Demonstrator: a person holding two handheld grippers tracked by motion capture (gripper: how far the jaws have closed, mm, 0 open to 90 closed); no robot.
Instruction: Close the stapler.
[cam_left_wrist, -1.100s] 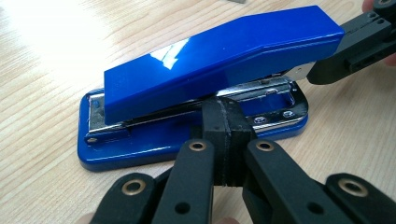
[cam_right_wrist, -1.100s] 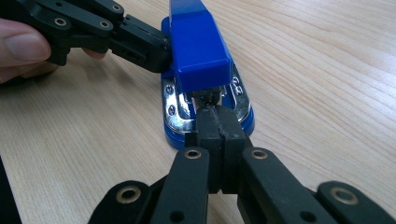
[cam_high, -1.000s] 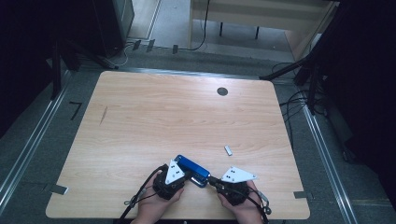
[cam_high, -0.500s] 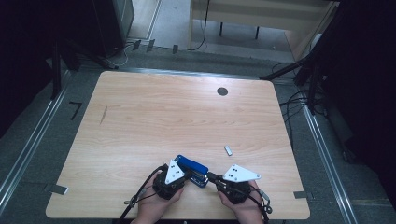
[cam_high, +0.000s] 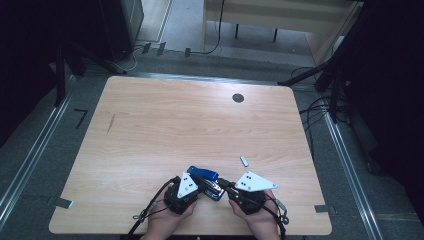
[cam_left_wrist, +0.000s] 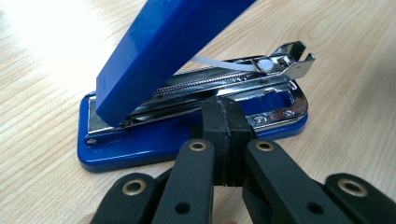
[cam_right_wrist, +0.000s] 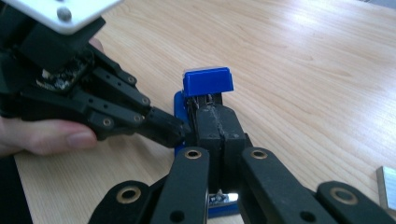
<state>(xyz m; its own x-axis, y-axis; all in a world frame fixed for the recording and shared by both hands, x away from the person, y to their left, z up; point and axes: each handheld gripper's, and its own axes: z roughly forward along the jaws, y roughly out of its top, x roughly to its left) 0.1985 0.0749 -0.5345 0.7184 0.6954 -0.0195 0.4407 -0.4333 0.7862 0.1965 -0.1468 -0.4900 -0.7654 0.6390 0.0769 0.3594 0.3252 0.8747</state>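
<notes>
Risk noted: blue stapler (cam_left_wrist: 187, 116) sits near the table's (cam_high: 200, 125) front edge, lid raised, left gripper (cam_left_wrist: 225, 122) and right gripper (cam_right_wrist: 218, 126) both closed and empty, pressing its magazine; a slipping tip could snap the lid down or skid the base.

Blue stapler (cam_left_wrist: 154, 140), lid swung up open, chrome magazine exposed, base flat near table's front edge
</notes>
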